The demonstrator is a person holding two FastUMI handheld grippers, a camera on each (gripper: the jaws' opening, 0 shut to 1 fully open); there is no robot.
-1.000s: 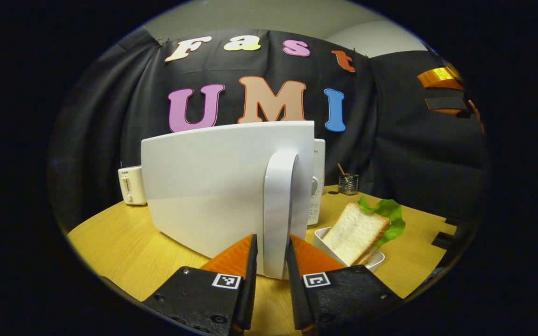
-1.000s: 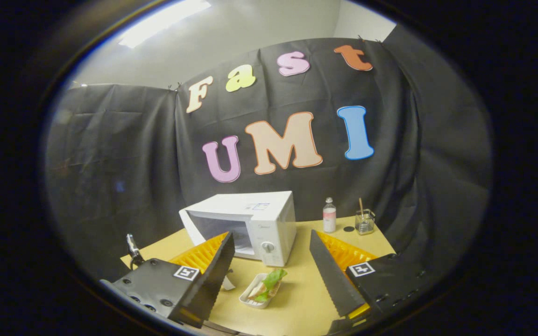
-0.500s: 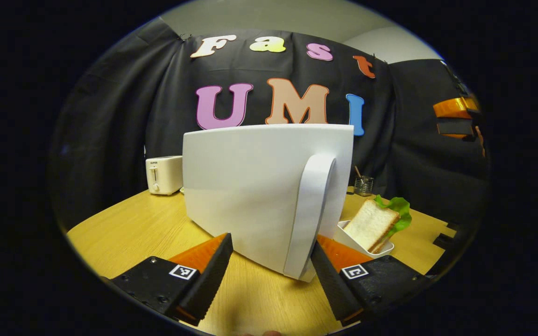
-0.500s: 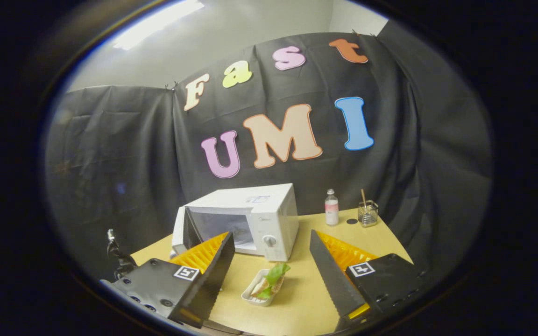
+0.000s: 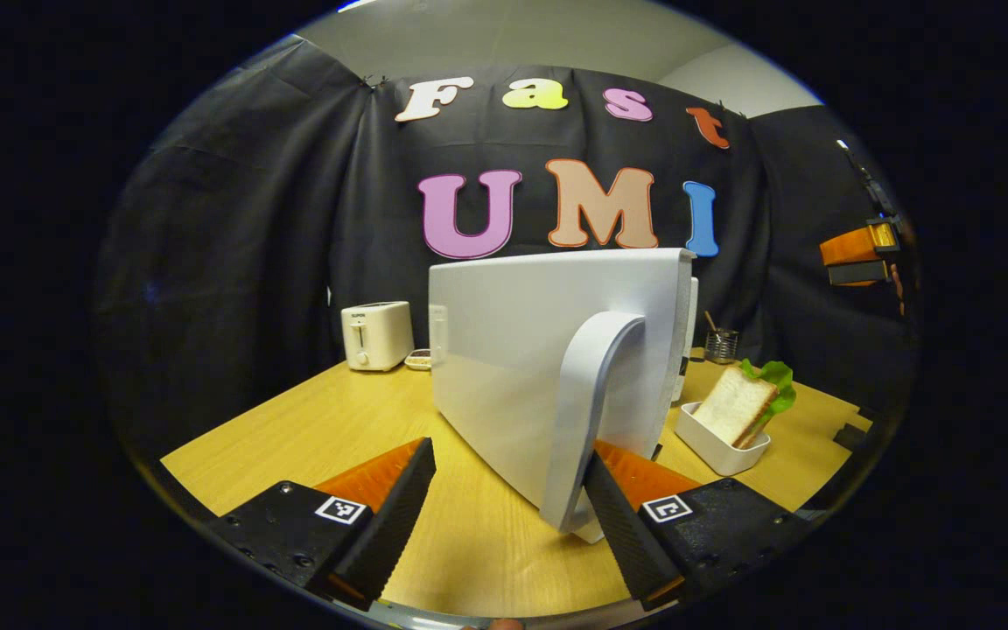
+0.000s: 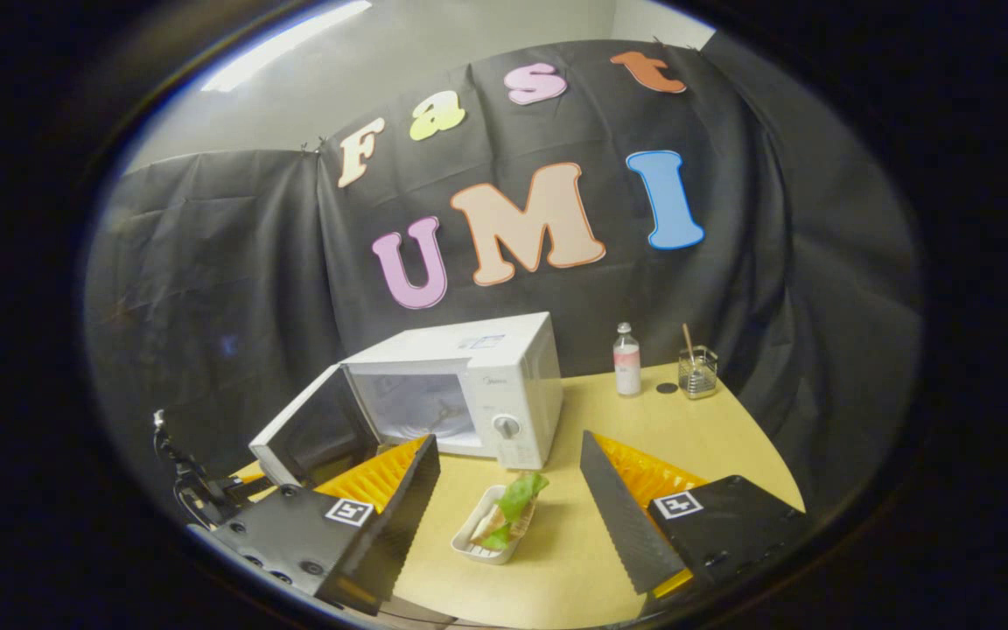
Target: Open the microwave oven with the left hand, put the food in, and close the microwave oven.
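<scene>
A: Left tool (image 5: pixel 504 503)? Spread apart beside the curved white door handle (image 5: pixel 587 420), door (image 6: pixel 307 435) swung wide on the white boxy microwave (image 6: pixel 469 385).

B: Right tool (image 6: pixel 508 503) gaping too, hovering over the lettuce sandwich (image 6: pixel 508 521) in its white dish on the wooden worktop (image 6: pixel 714 446).

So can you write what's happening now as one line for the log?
microwave door: open | left gripper: open at door handle, not clamped | right gripper: open above sandwich dish | food: on table

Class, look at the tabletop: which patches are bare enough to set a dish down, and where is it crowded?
Bare: between toaster and open door; right of the sandwich tray. Crowded: back corner with bottle and glass holder.
</scene>
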